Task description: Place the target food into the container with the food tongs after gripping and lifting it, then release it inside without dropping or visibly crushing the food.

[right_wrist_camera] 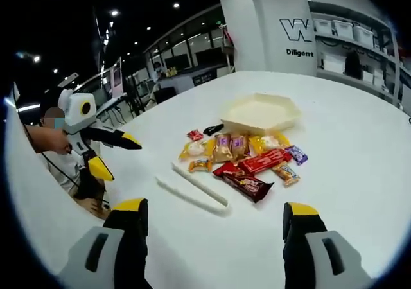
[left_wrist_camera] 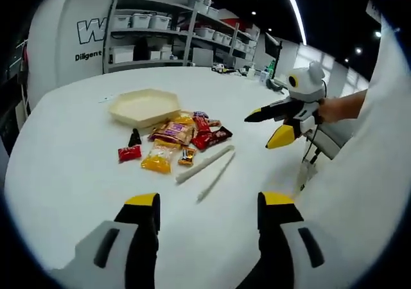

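The left claw (left_wrist_camera: 209,212) is released, jaws wide apart above the bare white tabletop (left_wrist_camera: 77,186), grasping nothing. The right claw (right_wrist_camera: 215,218) is likewise released and empty; in the left gripper view it hangs above the tabletop's far edge, held by a hand (left_wrist_camera: 331,109). A pile of wrapped snacks (right_wrist_camera: 241,157) lies on the tabletop just beside a cream hexagonal tray (right_wrist_camera: 260,112), which holds nothing. The white tongs (right_wrist_camera: 192,187) lie flat on the tabletop between the claws and the snacks, arms slightly spread, touched by neither claw. Shelves with storage bins (left_wrist_camera: 160,32) stand beyond the tabletop.
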### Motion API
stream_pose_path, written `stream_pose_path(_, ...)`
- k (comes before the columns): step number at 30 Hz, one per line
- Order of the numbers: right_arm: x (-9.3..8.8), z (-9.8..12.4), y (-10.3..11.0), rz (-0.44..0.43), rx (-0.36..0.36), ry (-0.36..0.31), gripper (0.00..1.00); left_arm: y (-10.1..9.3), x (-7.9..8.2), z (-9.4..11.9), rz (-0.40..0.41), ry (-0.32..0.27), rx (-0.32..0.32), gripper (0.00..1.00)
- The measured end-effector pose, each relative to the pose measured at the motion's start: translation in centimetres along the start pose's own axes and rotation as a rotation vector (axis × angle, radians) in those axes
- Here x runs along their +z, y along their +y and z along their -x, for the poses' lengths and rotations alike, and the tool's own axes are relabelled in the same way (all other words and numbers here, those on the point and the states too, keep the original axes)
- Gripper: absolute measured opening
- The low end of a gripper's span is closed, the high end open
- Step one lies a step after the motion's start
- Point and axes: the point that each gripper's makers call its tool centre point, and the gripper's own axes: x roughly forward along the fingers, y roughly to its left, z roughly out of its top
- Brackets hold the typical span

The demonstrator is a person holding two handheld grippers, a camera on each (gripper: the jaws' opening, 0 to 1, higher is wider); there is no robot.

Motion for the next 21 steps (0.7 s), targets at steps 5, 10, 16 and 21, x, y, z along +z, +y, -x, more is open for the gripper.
stream_pose_path(5, 0.2, -0.5, 0.0, -0.010, -0.001, -0.001, 0.86, -0.2, -0.4, -0.2, 0.003, 0.023, -0.024, 0.53)
stream_pose_path(10, 0.2, -0.9, 0.1, -0.022, 0.006, 0.003, 0.85, -0.3, -0.5, -0.5, -0.025, 0.035, -0.045, 0.48)
stream_pose_path(16, 0.3, -1.3, 0.5, -0.055, 0.032, -0.009, 0.87, -0.6, -0.9, -1.2, -0.031, 0.050, -0.064, 0.44)
stream_pose_path(21, -0.3, -1.3, 0.7, -0.070, 0.049, 0.005, 0.80, -0.9, -1.3, -1.9, -0.042, 0.063, -0.086, 0.38)
